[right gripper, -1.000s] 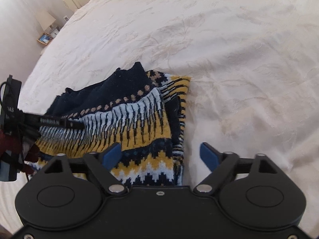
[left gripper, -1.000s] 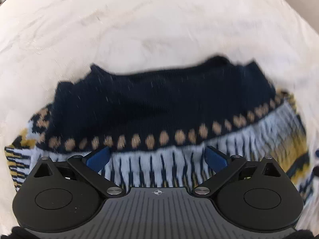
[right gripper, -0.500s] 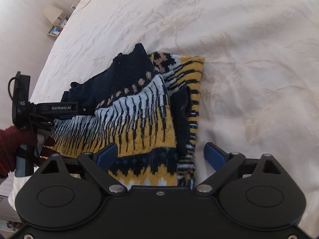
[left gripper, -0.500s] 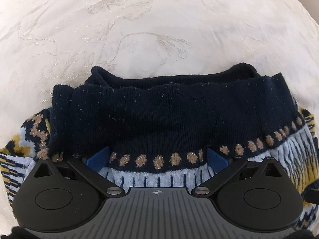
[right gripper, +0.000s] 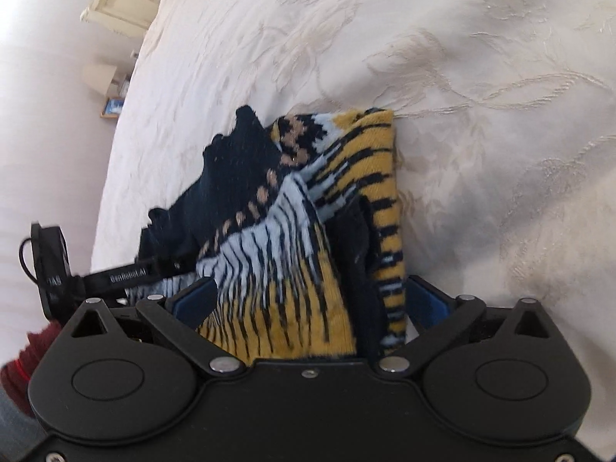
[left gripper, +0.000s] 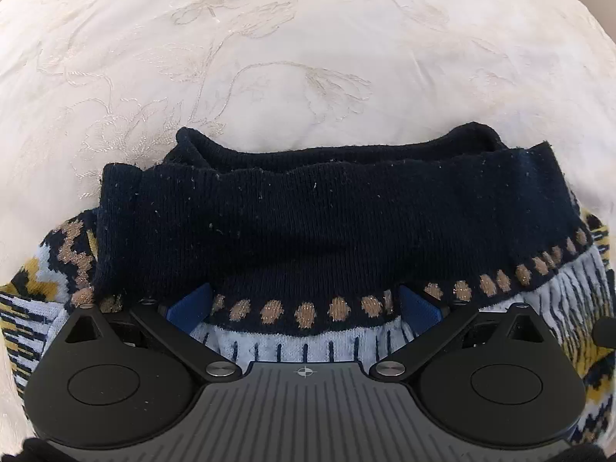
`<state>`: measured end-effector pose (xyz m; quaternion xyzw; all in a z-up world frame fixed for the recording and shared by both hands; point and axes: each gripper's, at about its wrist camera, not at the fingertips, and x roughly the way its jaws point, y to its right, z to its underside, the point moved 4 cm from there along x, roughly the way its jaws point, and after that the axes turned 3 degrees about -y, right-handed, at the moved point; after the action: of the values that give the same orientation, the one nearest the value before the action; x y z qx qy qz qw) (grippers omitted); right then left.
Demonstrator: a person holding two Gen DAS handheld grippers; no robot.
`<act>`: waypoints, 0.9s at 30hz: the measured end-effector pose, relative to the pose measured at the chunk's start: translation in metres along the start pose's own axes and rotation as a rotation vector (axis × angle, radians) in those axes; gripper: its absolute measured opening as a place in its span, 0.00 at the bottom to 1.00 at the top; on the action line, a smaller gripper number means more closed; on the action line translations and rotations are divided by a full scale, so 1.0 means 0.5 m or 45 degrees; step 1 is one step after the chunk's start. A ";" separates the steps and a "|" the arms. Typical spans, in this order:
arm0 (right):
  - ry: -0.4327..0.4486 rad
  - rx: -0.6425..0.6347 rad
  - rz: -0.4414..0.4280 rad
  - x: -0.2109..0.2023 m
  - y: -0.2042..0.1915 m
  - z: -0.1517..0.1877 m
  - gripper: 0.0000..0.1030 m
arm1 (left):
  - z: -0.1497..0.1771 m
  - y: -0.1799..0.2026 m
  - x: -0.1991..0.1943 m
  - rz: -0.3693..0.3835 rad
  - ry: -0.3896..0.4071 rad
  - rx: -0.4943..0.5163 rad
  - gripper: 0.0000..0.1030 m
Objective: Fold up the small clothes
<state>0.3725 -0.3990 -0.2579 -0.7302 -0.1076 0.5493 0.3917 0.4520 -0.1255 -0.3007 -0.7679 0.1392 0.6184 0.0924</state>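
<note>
A knitted sweater (left gripper: 327, 211) in navy, light blue and mustard lies folded on the white bedspread (left gripper: 269, 57). Its navy ribbed band faces away from me in the left wrist view. My left gripper (left gripper: 305, 304) hovers close over it, open, its blue pads (left gripper: 190, 304) wide apart with the dotted band between them. In the right wrist view the sweater (right gripper: 292, 238) shows its folded side edge. My right gripper (right gripper: 310, 296) is low over that end. Its jaws are opening, and the striped fabric lies between the pads without being pinched. The left gripper (right gripper: 127, 275) reaches in from the left.
The embroidered bedspread (right gripper: 481, 115) spreads out beyond the sweater on all sides. A cream carved piece of furniture (right gripper: 115, 0) and a small lamp (right gripper: 100, 77) stand past the bed's edge at upper left. A dark red sleeve (right gripper: 27, 358) shows at lower left.
The right gripper has dropped toward the sweater's end and rolled, and its jaws have spread wider around the fabric. The left gripper has sunk a little closer to the navy band.
</note>
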 end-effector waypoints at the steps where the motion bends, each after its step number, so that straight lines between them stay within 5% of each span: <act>1: 0.000 -0.006 -0.010 0.001 0.001 -0.002 1.00 | 0.000 0.001 0.001 -0.002 -0.001 -0.001 1.00; 4: -0.025 -0.051 -0.024 0.002 -0.003 -0.005 0.98 | 0.001 0.003 0.003 -0.001 -0.002 -0.001 1.00; 6: -0.041 -0.127 0.017 0.002 -0.010 -0.005 0.78 | 0.004 0.004 0.002 -0.003 0.005 -0.004 1.00; 8: -0.045 -0.209 0.093 -0.005 -0.011 -0.005 0.34 | 0.003 0.004 -0.001 0.005 -0.006 -0.009 1.00; 9: -0.071 -0.192 0.051 -0.004 -0.005 -0.005 0.31 | 0.000 0.002 -0.007 0.010 -0.011 -0.018 0.95; 10: -0.090 -0.132 -0.009 -0.003 0.005 -0.005 0.31 | -0.005 -0.001 -0.018 0.020 0.007 -0.036 0.90; 12: -0.079 -0.110 -0.012 -0.001 0.011 -0.003 0.31 | -0.015 -0.011 -0.048 0.003 0.082 -0.077 0.62; 22: -0.046 -0.112 -0.006 -0.005 0.009 0.004 0.31 | -0.067 -0.002 -0.007 -0.152 0.037 -0.007 0.63; 27: -0.050 -0.102 -0.025 -0.017 0.012 0.001 0.34 | -0.043 0.014 -0.090 -0.166 0.169 0.034 0.50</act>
<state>0.3671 -0.4077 -0.2562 -0.7334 -0.1444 0.5548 0.3652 0.4608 -0.1344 -0.2520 -0.8134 0.1030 0.5569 0.1331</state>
